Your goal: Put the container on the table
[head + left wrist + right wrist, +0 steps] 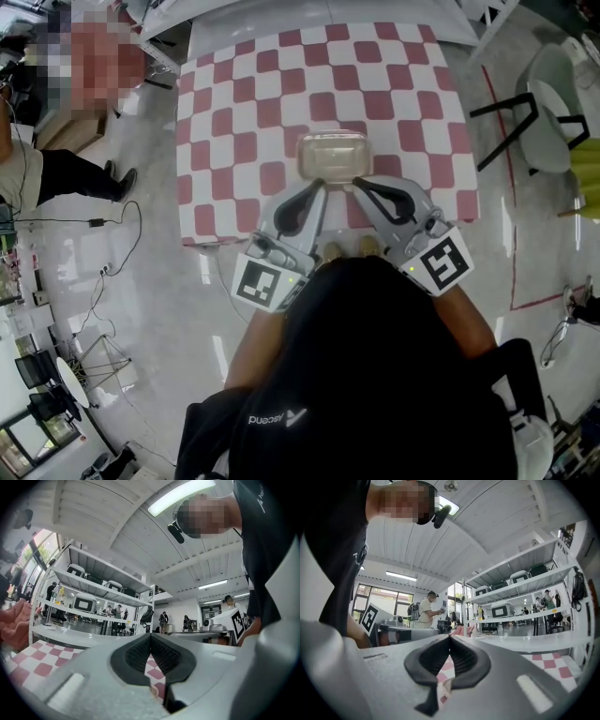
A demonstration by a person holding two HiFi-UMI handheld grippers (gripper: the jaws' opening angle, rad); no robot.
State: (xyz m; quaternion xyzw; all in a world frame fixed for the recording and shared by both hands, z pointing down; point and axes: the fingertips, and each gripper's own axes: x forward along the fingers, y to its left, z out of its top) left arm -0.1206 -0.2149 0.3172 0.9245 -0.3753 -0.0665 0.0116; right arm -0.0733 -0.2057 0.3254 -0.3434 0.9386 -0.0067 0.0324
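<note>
Shoulders in a dark shirt [375,375] fill the bottom of the head view. Just beyond them the left claw [319,187] and right claw [356,184] reach over the near edge of the checked surface [244,84]. Each claw is closed with nothing between its pads. The translucent container [333,155] sits on the surface near that edge. Both tips converge on its near side, possibly touching.

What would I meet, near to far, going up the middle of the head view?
Left gripper and right gripper side by side, jaws shut → clear container → bare checkered table up to its far edge.
</note>
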